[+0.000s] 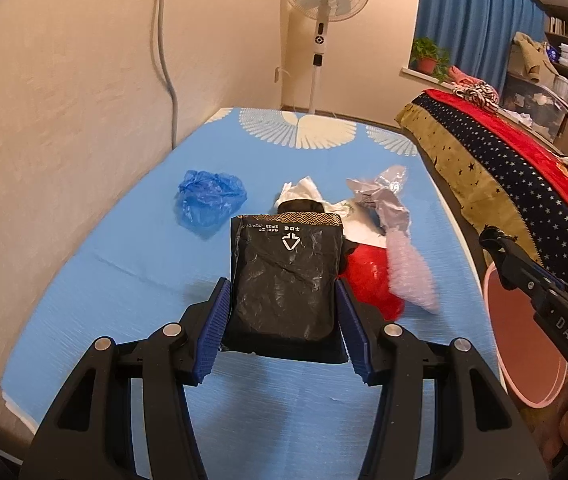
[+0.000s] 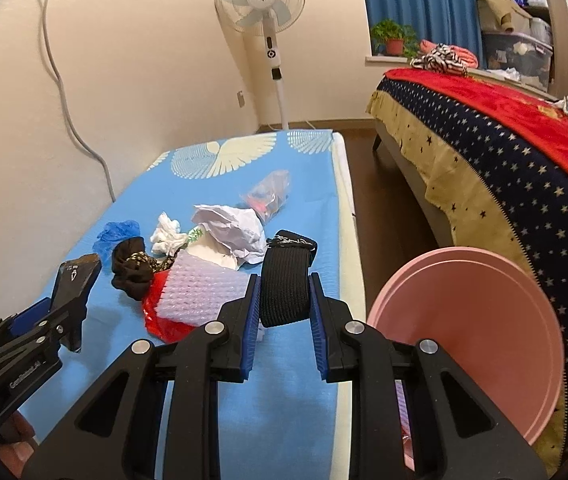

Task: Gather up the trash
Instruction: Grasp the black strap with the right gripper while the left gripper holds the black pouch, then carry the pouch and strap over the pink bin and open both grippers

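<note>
**Both grippers loaded, pink tub waiting at the table's right edge**

Nearest to view, the left gripper [image 1: 284, 300] is clamping a flat, crinkled black foil pouch with white print [image 1: 287, 272], its blue ribbed pads pressing on the pouch's two sides with the jaws standing about half apart, and the pouch appears to be lifted clear of the light blue patterned table cover [image 1: 104, 280]. Further back on the cover, the crumpled blue plastic bag [image 1: 210, 200] is lying alone at the left; beside it the rest of the heap is sitting together: white tissue [image 2: 168, 232], a dark brown cloth bundle [image 2: 132, 268], a red plastic bag [image 2: 160, 316] under a sheet of clear bubble wrap [image 2: 200, 292], and crumpled white paper [image 2: 232, 228], with a small clear packet [image 2: 268, 196] beyond.

To the right, the right gripper [image 2: 284, 304] is pinching a black ribbed elastic band [image 2: 285, 284], jaws narrowly parted around it. Right again, the round pink plastic tub [image 2: 483, 340] is leaning by the table's edge.

The step in hand looks like carrying two picked pieces to the tub. Next, each hand needs swinging right over the tub's mouth before the jaws are being let go; the right is closer.
</note>
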